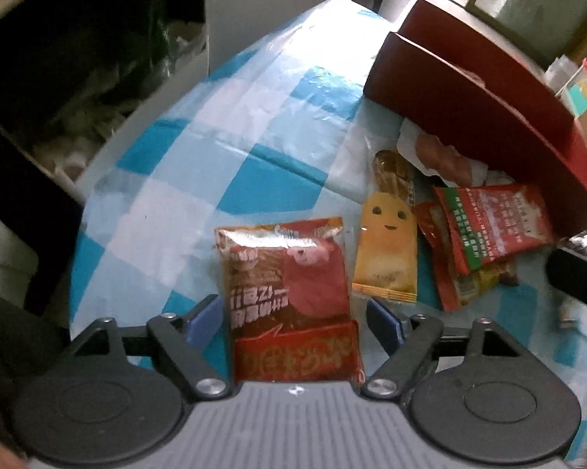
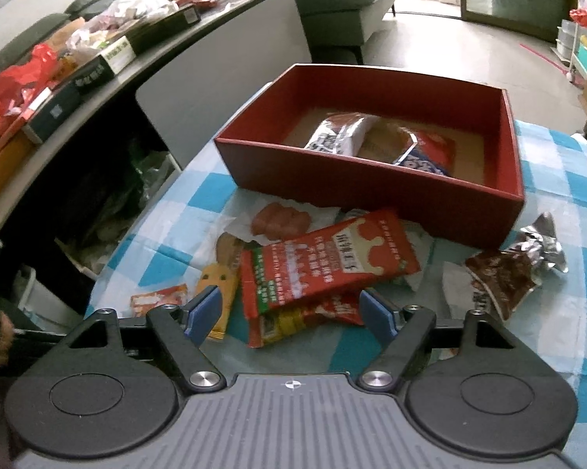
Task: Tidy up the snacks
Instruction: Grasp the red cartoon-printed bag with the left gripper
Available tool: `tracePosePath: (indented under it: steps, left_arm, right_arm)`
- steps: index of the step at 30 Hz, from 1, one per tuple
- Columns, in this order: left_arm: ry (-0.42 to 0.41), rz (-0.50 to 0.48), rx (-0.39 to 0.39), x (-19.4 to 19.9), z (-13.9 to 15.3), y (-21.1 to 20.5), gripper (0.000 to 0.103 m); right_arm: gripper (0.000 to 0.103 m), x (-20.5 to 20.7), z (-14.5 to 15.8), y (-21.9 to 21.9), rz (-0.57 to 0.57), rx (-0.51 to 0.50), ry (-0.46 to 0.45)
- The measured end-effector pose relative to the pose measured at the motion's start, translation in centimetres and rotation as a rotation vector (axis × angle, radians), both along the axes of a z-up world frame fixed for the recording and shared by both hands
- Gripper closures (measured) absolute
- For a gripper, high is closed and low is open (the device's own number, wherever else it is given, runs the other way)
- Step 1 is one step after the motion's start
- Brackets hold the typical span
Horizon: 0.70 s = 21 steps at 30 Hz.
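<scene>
A red-brown snack packet with a pink bear [image 1: 289,297] lies on the blue-checked tablecloth between the open fingers of my left gripper [image 1: 295,318], which does not grip it. Beside it lie a yellow smiling-face packet [image 1: 387,250] and red-green packets [image 1: 492,226]. A red box [image 2: 371,183] holds two or three packets [image 2: 344,133]. My right gripper [image 2: 289,312] is open over the red-green packets [image 2: 324,265], near the yellow packet [image 2: 219,285]. A sausage packet [image 2: 279,221] lies by the box.
A torn brown foil packet [image 2: 504,277] lies right of the pile. A cluttered counter with boxes and bags [image 2: 59,78] runs along the left. The table's left edge [image 2: 137,234] drops to dark shelving. The right gripper's body shows in the left wrist view [image 1: 578,277].
</scene>
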State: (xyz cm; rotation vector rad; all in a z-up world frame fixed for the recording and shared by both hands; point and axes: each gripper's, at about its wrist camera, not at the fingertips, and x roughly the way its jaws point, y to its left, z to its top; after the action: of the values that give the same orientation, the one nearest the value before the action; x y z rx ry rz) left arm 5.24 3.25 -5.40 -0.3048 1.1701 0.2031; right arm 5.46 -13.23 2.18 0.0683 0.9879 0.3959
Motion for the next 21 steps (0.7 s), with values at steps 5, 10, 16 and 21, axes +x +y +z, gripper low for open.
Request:
tracePosePath:
  steps: [5, 10, 16, 21]
  left_arm:
    - [-0.019, -0.103, 0.073, -0.2, 0.3, -0.8, 0.043]
    - [0.003, -0.225, 0.127, -0.6, 0.8, -0.5, 0.046]
    - [-0.031, -0.300, 0.120, 0.4, 2.7, 1.0, 0.071]
    - [0.011, -0.246, 0.044, 0.9, 1.3, 1.8, 0.056]
  right_arm:
    - [0.020, 0.1, -0.2, -1.0, -0.013, -0.010, -0.004]
    - [0.021, 0.4, -0.6, -1.2, -0.024, -0.020, 0.002]
    - [0.021, 1.5, -1.5, -1.0, -0.045, -0.044, 0.023]
    - [0.021, 3.1, -1.4, 0.0, -0.068, -0.031, 0.020]
